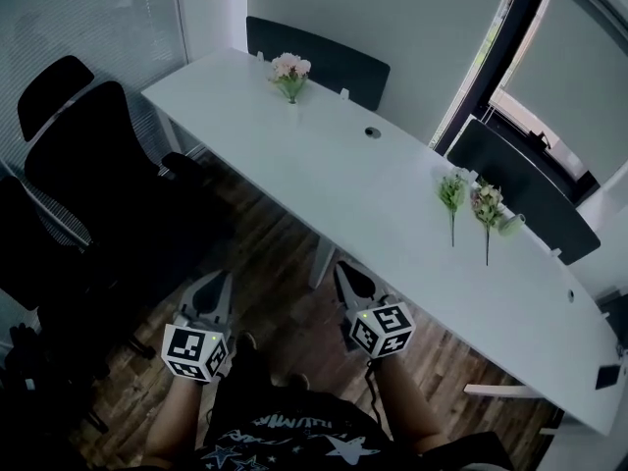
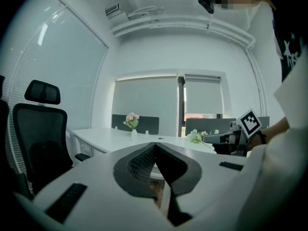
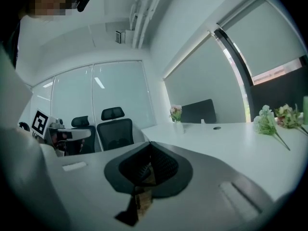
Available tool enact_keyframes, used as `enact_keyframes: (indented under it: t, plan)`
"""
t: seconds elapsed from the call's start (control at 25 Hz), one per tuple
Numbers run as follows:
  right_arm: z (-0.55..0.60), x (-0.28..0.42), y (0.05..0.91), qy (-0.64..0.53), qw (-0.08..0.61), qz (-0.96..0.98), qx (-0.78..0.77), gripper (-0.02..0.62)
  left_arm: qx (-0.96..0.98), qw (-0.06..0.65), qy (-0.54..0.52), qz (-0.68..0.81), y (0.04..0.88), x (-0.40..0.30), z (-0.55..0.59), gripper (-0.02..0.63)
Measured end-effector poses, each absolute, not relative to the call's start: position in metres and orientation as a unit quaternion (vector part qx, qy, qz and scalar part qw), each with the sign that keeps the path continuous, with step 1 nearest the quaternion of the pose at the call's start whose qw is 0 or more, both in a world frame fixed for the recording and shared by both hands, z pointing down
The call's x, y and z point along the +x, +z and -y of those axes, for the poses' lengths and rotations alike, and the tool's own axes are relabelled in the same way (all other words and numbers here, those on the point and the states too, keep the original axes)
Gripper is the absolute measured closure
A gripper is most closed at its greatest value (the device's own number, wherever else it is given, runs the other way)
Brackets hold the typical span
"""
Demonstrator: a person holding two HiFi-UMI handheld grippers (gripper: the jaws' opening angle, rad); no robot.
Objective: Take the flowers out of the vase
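- Holding both grippers low over the wooden floor [image 1: 275, 273], we stand short of the near edge of the long white table [image 1: 343, 175].
- Left gripper [image 1: 216, 283]: jaws pressed together tip to tip, nothing between them.
- Right gripper [image 1: 345, 273]: jaws likewise closed, nothing pinched.
- Pink flowers [image 1: 290, 67] stand upright in a small white vase [image 1: 291, 96] at the table's far left end.
- We note that bouquet well apart from both pairs of jaws. In the left gripper view it sits above and left of the closed tips, in the right gripper view above and slightly right.
- A pale green sprig [image 1: 452, 196] and a pinkish sprig [image 1: 487, 209] lie flat side by side toward the table's right end. They are nearer the right gripper but not touching it.
- Black office chairs [image 1: 88, 165] stand to our left.
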State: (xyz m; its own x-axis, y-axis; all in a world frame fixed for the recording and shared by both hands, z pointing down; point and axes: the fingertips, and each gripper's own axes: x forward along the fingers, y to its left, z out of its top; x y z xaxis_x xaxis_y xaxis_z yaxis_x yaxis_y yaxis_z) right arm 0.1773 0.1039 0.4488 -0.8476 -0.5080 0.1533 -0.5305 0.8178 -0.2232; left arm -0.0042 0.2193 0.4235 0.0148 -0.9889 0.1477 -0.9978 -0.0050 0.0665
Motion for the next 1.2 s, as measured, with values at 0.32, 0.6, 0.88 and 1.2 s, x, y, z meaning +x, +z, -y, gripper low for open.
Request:
enact_keyframes:
  t: [0.32,0.6,0.88,1.2]
  plan:
    - [-0.054,0.157,0.44,0.121,0.043,0.937,0.325,0.592,0.735,0.09,0.035,0.671,0.437,-0.051,-0.165,0.598]
    - [-0.014,0.101,0.436,0.12,0.04,0.929,0.349,0.592,0.746,0.092,0.024,0.659,0.433,-0.114,-0.126,0.598]
    - [0.001,0.047,0.432,0.119,0.04,0.923,0.365,0.592,0.759,0.097,0.015,0.643,0.436,-0.166,-0.106,0.598]
    - [-0.002,0.035,0.436,0.1,0.075,0.915,0.384,0.592,0.784,0.118,0.009,0.609,0.449,-0.178,-0.089,0.598]
